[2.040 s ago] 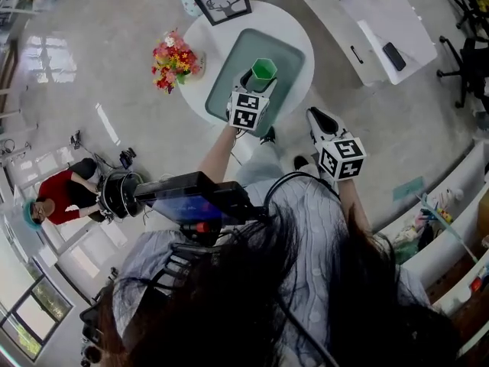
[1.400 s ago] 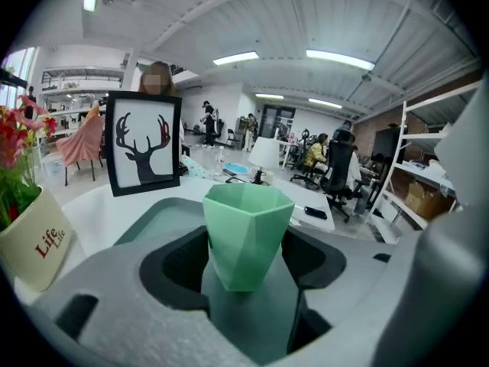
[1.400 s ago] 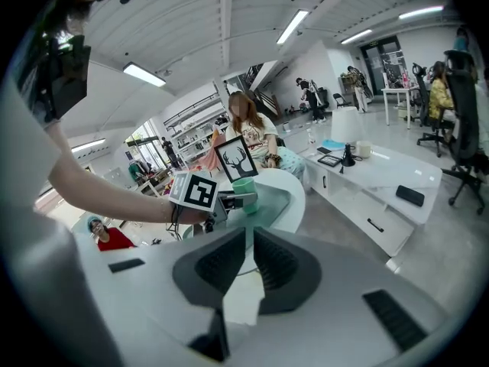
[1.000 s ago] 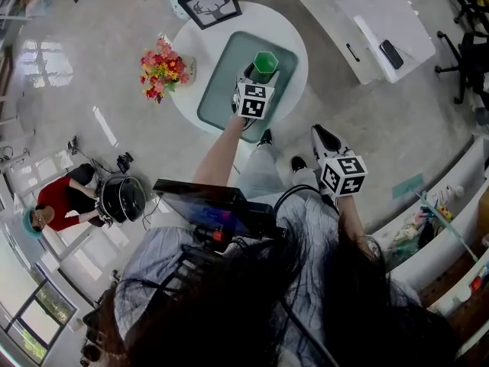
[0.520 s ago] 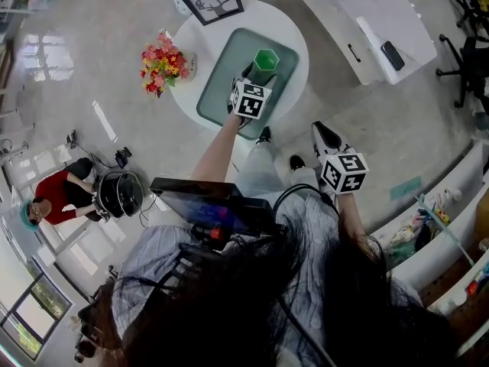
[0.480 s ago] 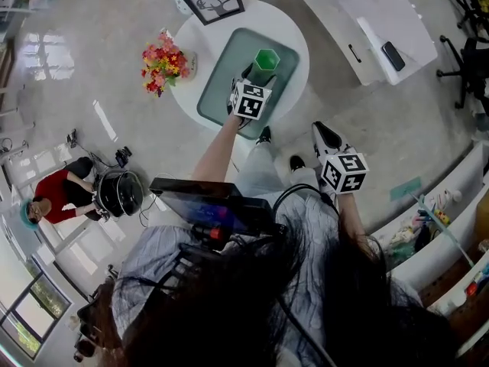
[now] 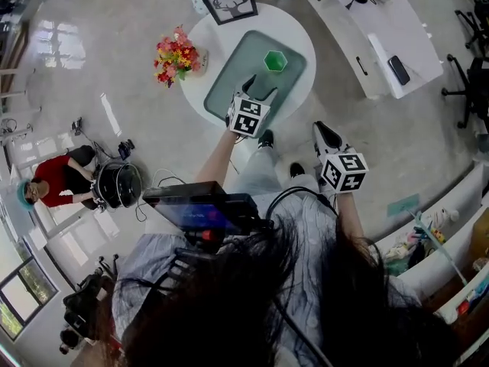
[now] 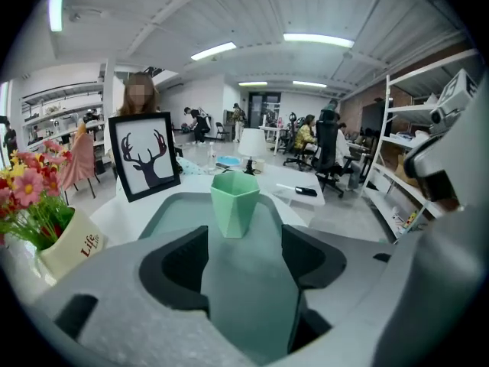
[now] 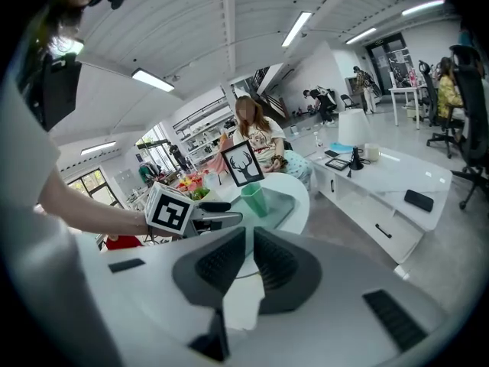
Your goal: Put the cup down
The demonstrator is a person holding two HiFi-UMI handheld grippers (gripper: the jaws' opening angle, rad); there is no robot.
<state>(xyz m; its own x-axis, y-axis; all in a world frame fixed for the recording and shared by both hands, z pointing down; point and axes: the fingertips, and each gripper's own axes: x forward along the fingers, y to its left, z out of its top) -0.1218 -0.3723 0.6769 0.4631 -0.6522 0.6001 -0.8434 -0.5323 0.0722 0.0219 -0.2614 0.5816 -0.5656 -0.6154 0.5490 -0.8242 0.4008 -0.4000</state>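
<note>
The green faceted cup (image 7: 275,60) stands upright by itself on the teal tray (image 7: 243,69), which lies on the round white table (image 7: 211,38). My left gripper (image 7: 260,91) is open and empty, a short way back from the cup over the tray's near end. In the left gripper view the cup (image 8: 234,202) stands beyond the spread fingers (image 8: 174,270), apart from them. My right gripper (image 7: 324,131) is off the table to the right, over the floor, with its jaws together and nothing in them. From the right gripper view I see the cup (image 9: 253,199) and the left gripper (image 9: 227,219).
A framed deer picture (image 7: 232,1) stands at the table's far edge and a flower bouquet (image 7: 177,54) at its left. A long white desk (image 7: 382,37) with a phone (image 7: 399,69) runs at the right. A person in red (image 7: 52,182) crouches on the floor at the left.
The left gripper was shut on the cup over the tray. It has opened and drawn back toward me, leaving the cup on the tray. The right gripper has hardly moved.
</note>
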